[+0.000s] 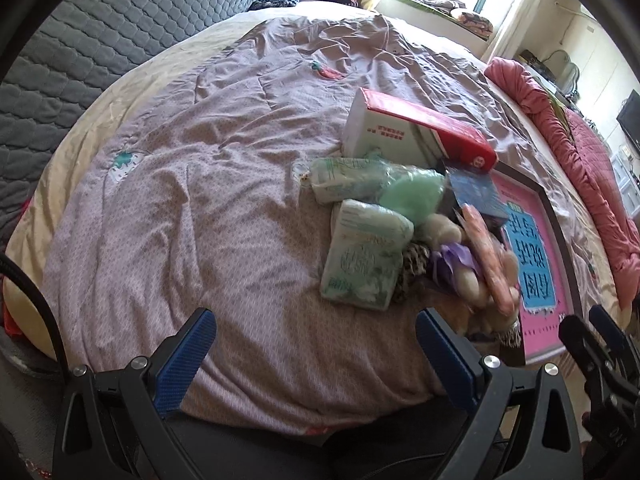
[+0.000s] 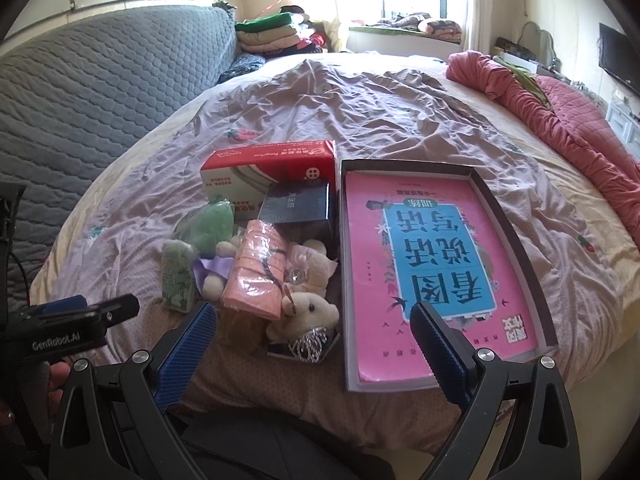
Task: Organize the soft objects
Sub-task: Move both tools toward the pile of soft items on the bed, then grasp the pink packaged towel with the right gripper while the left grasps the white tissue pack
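A pile of soft things lies on the bed: two green tissue packs (image 1: 364, 256) (image 1: 344, 180), a green fluffy item (image 1: 412, 194) (image 2: 208, 224), a pink folded towel (image 2: 256, 272) (image 1: 488, 256), cream plush bears (image 2: 308, 312) with a purple ribbon (image 1: 456, 260), and a silver tiara (image 2: 312, 344). A red-and-white tissue box (image 1: 404, 128) (image 2: 272, 168) and a dark blue box (image 2: 296, 204) sit behind them. My left gripper (image 1: 316, 356) is open and empty, short of the pile. My right gripper (image 2: 312, 356) is open and empty, just before the bears. The left gripper also shows in the right wrist view (image 2: 96, 312).
An open dark-rimmed box (image 2: 500, 204) holds a pink and blue book (image 2: 428, 264) right of the pile. A pink quilt (image 2: 560, 108) lies along the bed's right side. A grey quilted headboard (image 2: 100, 92) stands left, folded blankets (image 2: 272, 32) beyond it.
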Tool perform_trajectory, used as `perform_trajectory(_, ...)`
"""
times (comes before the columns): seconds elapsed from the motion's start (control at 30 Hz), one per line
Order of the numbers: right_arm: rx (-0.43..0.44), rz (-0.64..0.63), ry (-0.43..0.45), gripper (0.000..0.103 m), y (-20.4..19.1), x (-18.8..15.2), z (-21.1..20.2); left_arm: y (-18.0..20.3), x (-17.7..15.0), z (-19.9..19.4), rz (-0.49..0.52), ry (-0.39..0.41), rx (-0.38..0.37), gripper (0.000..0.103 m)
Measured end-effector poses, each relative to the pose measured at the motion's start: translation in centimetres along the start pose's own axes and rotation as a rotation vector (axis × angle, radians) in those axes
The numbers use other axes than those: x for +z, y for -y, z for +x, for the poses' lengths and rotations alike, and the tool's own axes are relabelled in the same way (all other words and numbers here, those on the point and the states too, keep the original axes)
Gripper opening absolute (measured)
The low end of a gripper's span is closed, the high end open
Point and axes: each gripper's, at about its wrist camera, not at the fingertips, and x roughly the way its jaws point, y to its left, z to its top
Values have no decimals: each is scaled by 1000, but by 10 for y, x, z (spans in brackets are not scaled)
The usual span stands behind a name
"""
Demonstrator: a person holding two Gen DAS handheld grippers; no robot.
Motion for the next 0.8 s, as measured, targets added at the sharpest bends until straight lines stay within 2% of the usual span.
perform_trajectory(0.33,-7,-18,-16,98,0,17,27,11,25,34,26,-9,-15,101)
perform_trajectory(0.53,40,-19,-50,97,-3,24,45,16,34,49,48,-17,-9,101)
perform_trajectory(0.7,93,-23,-79,85,-8,29,60,15,38,57,44,-23,-15,101)
perform_trajectory(0.77,119,-28,-104,67,-10,32,69,14,38,59,47,-23,-17,101)
perform_trajectory(0.8,130,-28,-116,64,-11,33,73,14,37,60,46,-25,-22,101)
